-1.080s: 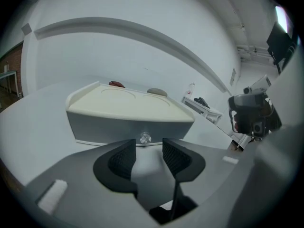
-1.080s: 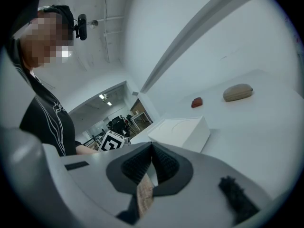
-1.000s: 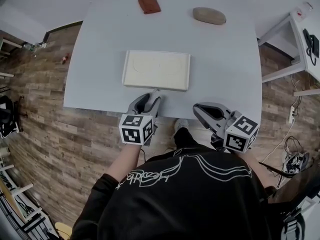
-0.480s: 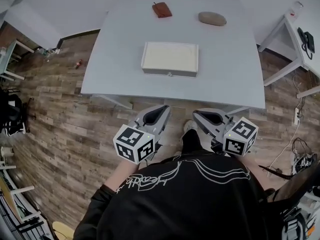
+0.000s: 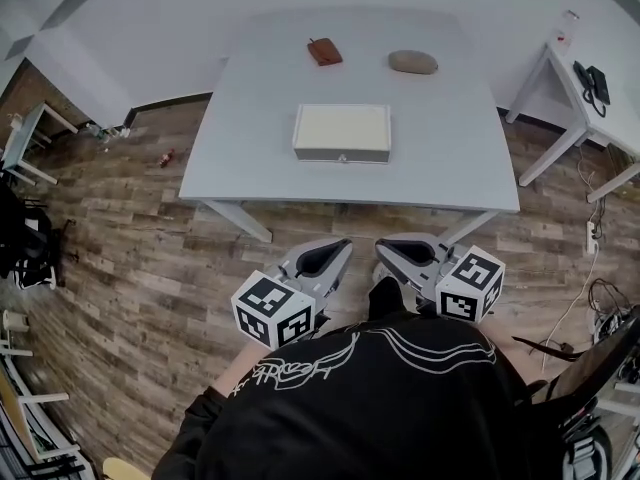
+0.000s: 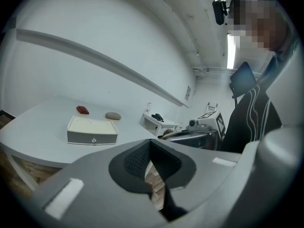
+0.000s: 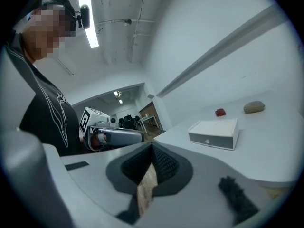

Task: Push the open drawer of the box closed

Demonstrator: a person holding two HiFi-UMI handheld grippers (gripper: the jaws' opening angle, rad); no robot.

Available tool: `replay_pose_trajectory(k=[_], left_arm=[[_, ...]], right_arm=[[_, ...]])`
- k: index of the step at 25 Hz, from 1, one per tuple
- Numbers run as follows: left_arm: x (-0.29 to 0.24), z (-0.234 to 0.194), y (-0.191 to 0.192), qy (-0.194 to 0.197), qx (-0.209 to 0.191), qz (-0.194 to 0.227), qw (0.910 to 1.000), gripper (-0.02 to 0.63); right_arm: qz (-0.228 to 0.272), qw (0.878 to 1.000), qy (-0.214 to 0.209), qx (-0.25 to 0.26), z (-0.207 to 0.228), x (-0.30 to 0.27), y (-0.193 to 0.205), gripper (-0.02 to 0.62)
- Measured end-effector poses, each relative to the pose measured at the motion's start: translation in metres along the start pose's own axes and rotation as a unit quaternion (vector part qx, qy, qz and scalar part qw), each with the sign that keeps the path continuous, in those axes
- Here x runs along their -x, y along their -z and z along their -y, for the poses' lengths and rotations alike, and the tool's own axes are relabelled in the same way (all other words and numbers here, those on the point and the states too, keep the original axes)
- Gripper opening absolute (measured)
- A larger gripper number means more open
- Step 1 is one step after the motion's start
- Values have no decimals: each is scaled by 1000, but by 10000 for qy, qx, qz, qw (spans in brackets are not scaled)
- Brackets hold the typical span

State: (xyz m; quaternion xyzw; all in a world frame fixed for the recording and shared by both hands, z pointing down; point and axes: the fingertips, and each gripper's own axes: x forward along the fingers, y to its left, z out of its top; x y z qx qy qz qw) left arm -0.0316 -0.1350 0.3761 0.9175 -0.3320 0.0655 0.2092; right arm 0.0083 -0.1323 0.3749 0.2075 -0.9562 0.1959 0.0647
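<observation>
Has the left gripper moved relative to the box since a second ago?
Yes. The left gripper has pulled back from the box, past the near edge of the table, and now hangs over the floor.

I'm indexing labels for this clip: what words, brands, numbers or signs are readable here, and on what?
No readable text anywhere.
Marker cubes: black-and-white square patterns, no letters.
Shirt: white line design, not legible as words.
Box: no label shows.
Wall plate, left gripper view: too small to read.
</observation>
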Motion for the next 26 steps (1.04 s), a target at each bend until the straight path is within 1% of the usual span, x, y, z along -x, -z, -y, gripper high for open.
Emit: replay_pose_trajectory(k=[3, 11, 15, 22, 26], left_arm=[[3, 6, -1, 68, 3, 33, 10000, 8], [9, 11, 1, 199, 129, 120, 9996, 8], [10, 10, 1, 268, 215, 148, 9993, 8], [7, 12, -5, 374, 178, 177, 9990, 8], [0, 13, -2, 406, 209, 138, 9989, 8]], right_arm=[[27, 9999, 108, 49, -5, 4, -2, 5], [-14, 9998, 149, 110, -17, 7, 1, 5], [-36, 9998, 193, 97, -16, 6, 1, 5], [-7, 9995, 291, 125, -16, 9, -2, 5], [19, 9994, 331, 115, -11, 12, -4, 5]])
